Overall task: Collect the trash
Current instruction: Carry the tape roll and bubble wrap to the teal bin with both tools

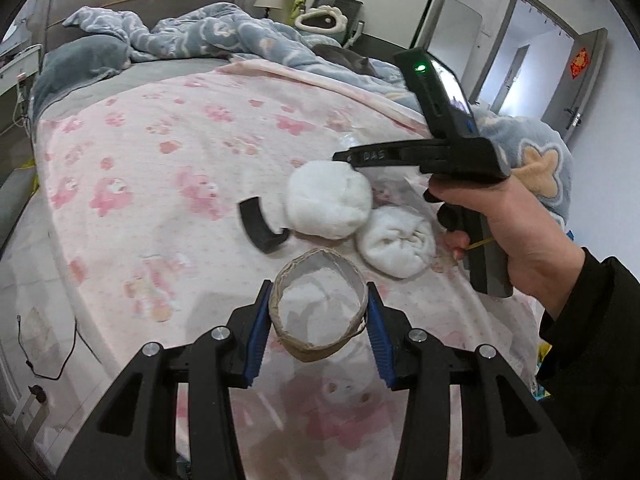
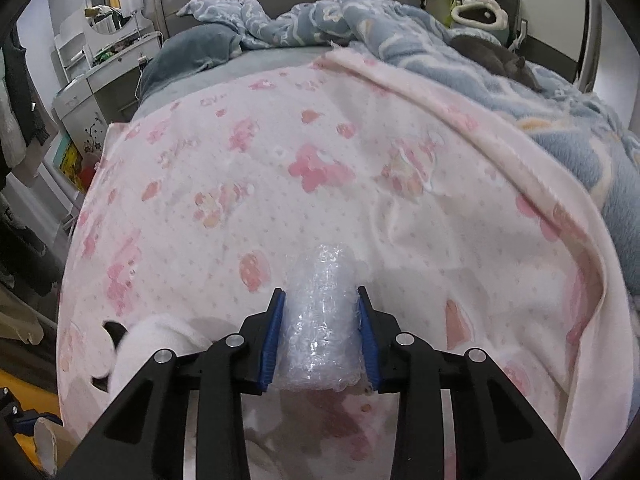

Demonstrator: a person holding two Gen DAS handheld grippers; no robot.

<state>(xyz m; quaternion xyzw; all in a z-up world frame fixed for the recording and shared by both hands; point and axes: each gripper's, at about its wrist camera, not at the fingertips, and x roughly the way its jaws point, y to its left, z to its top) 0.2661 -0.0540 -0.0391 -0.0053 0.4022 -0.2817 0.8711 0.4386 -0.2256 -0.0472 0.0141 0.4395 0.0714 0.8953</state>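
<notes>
My left gripper (image 1: pixel 319 312) is shut on a short cardboard tube (image 1: pixel 316 344), its open end facing the camera, held above the pink patterned blanket (image 1: pixel 180 152). Just beyond it lie two white balled-up wads (image 1: pixel 328 204) (image 1: pixel 396 242) and a curved black piece (image 1: pixel 260 230). My right gripper (image 2: pixel 320 300) is shut on a crumpled bundle of clear plastic wrap (image 2: pixel 318 332), both blue pads pressing its sides. In the left wrist view a hand (image 1: pixel 508 220) holds that gripper beside the white wads. One white wad (image 2: pixel 156 340) shows at the right wrist view's lower left.
A rumpled blue duvet (image 1: pixel 224 32) covers the bed's far side, where a dark grey cat (image 2: pixel 496 56) lies. A dressing table with a round mirror (image 2: pixel 114 0) stands to the left, and a lamp (image 1: pixel 270 0) behind the bed. Cables (image 1: pixel 52 360) lie on the floor at left.
</notes>
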